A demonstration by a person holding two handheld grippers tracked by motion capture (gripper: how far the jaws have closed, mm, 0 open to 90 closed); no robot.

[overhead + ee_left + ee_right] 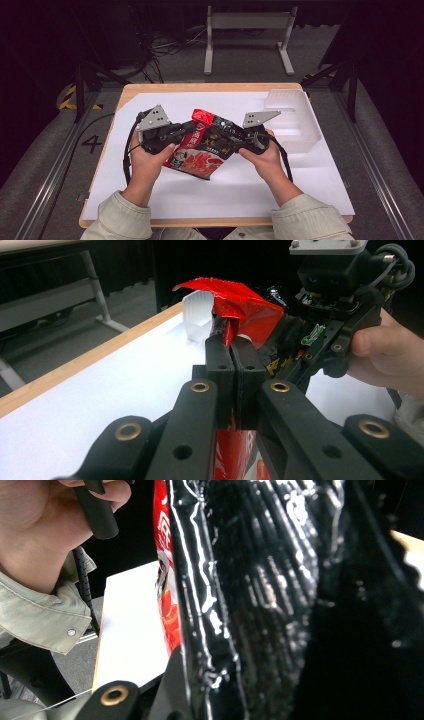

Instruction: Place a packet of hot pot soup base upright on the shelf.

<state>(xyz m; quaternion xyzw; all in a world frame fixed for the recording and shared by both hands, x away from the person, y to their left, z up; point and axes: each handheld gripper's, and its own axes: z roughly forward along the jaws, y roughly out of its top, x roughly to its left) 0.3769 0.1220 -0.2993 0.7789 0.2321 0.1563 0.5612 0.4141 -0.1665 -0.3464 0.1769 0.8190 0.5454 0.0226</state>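
Snack bag [207, 145] mid-worktop [310, 175], left tongs [186, 131] at 9 and right tongs [241, 140] at 3 both clamped on it.

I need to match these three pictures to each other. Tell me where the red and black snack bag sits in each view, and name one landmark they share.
High view: the snack bag is at centre, above the white sheet, held between both tools.
Left gripper view: the snack bag rises at upper centre, its red edge pinched in the shut jaws.
Right gripper view: the snack bag spans centre and right, its black side close up.
Shared landmark: the white sheet on the table.
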